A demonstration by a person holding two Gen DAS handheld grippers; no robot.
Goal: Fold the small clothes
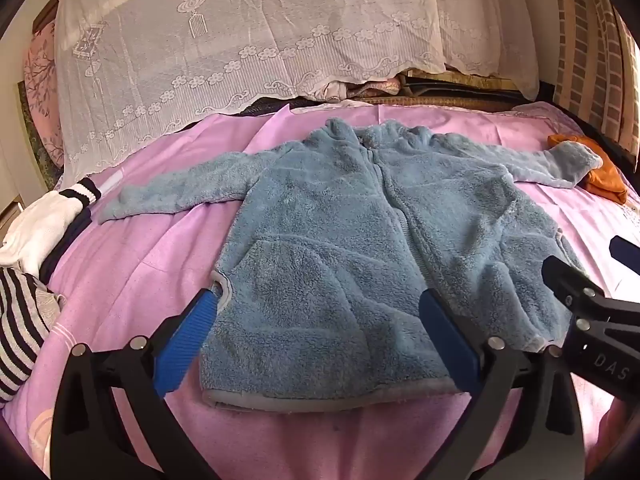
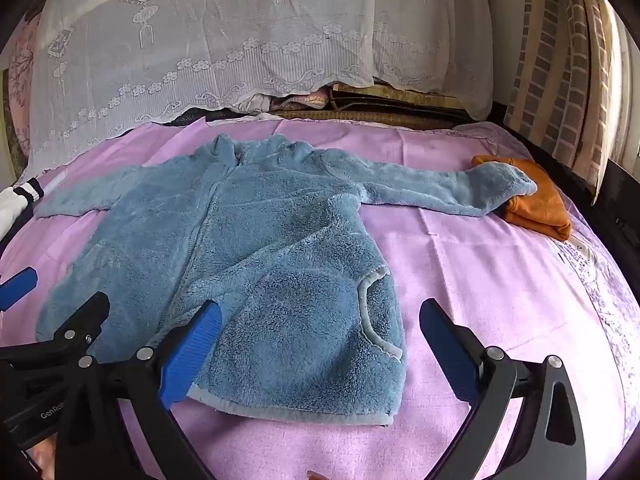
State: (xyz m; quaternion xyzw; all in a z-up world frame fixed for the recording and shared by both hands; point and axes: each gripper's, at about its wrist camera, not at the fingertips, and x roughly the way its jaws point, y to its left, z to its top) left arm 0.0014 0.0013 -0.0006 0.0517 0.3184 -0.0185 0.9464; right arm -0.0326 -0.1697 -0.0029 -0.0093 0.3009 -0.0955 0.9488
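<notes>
Both grippers wide open above the hem of a soft fleece jacket.

The left gripper (image 1: pixel 316 332) and right gripper (image 2: pixel 320 344) hold nothing; the blue jacket (image 1: pixel 360 240) lies flat between and beyond the jaws on the pink sheet (image 2: pixel 480 264). It looks light, thick and floppy; pinch a hem corner or cuff.

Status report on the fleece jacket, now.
Both tools open: left tool, right tool. Blue fleece jacket flat, unfolded. Sleeve cuff overlaps orange folded cloth.
</notes>
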